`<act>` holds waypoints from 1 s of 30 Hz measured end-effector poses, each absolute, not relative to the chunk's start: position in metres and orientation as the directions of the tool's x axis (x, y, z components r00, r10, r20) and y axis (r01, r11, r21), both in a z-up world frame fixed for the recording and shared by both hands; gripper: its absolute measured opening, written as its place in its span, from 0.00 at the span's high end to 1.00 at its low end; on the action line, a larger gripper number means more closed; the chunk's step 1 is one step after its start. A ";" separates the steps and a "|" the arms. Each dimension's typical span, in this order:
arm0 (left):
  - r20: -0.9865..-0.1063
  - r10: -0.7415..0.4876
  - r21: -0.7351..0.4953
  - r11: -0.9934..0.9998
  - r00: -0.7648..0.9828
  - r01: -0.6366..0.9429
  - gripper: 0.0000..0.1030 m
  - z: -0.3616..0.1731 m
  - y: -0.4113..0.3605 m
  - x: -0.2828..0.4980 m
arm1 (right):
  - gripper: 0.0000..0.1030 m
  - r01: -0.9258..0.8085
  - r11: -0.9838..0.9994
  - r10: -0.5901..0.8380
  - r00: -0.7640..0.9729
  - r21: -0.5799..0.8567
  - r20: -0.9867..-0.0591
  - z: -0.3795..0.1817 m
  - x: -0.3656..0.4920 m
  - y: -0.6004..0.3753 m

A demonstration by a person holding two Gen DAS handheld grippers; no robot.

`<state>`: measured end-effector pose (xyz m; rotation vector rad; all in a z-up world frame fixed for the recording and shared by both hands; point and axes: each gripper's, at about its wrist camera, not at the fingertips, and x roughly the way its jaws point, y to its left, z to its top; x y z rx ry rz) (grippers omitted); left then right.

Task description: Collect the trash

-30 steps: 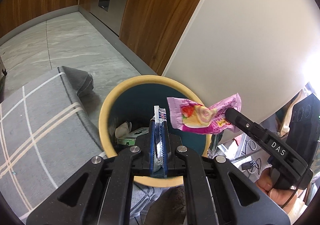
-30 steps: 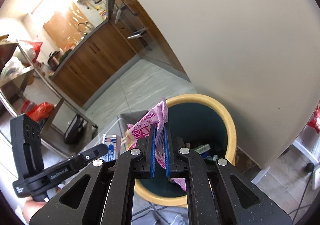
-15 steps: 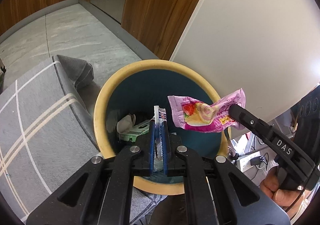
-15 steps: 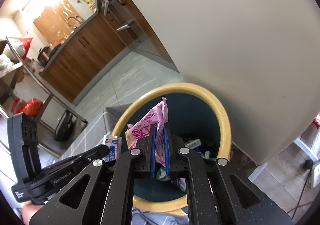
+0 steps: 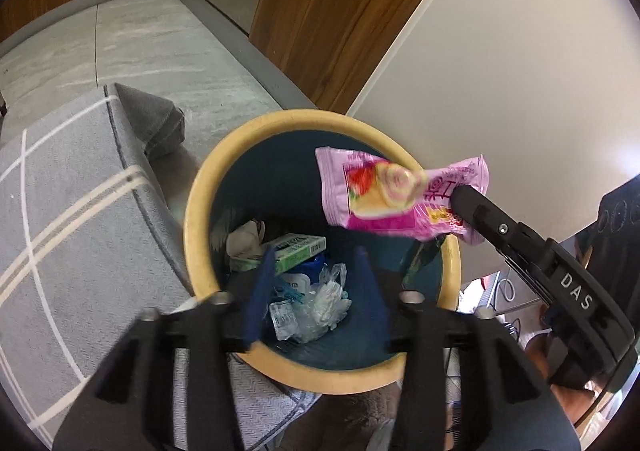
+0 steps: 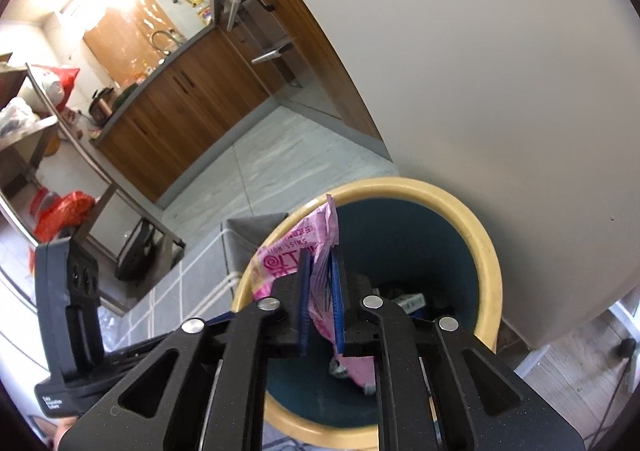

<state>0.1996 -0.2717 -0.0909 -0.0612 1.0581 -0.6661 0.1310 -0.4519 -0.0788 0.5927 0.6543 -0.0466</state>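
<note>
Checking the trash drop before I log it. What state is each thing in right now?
left gripper: just opened, nothing between its fingers.
right gripper: fingers easing apart, pink wrapper between them.
pink wrapper: above the bin's mouth, not dropped yet.
bin: upright, uncovered, trash inside.
green box: lying inside the bin.
</note>
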 end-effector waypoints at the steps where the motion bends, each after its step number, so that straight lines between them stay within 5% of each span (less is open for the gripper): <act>1: -0.786 -0.529 -0.349 0.807 0.320 0.476 0.55 -0.090 -0.270 0.199 | 0.83 0.230 0.836 0.135 0.794 0.498 -0.593 -0.080 0.131 -0.452; 6: -0.784 -0.523 -0.344 0.815 0.335 0.467 0.49 -0.085 -0.260 0.199 | 0.56 0.263 0.834 0.115 0.777 0.485 -0.619 -0.083 0.126 -0.456; 19: -0.768 -0.510 -0.329 0.833 0.387 0.444 0.11 -0.065 -0.233 0.186 | 0.47 0.252 0.905 0.022 0.777 0.343 -0.629 -0.048 0.080 -0.449; 30: -0.731 -0.456 -0.208 0.857 0.507 0.471 0.06 -0.020 -0.232 0.134 | 0.17 0.151 0.972 -0.014 0.799 0.178 -0.601 -0.027 0.018 -0.433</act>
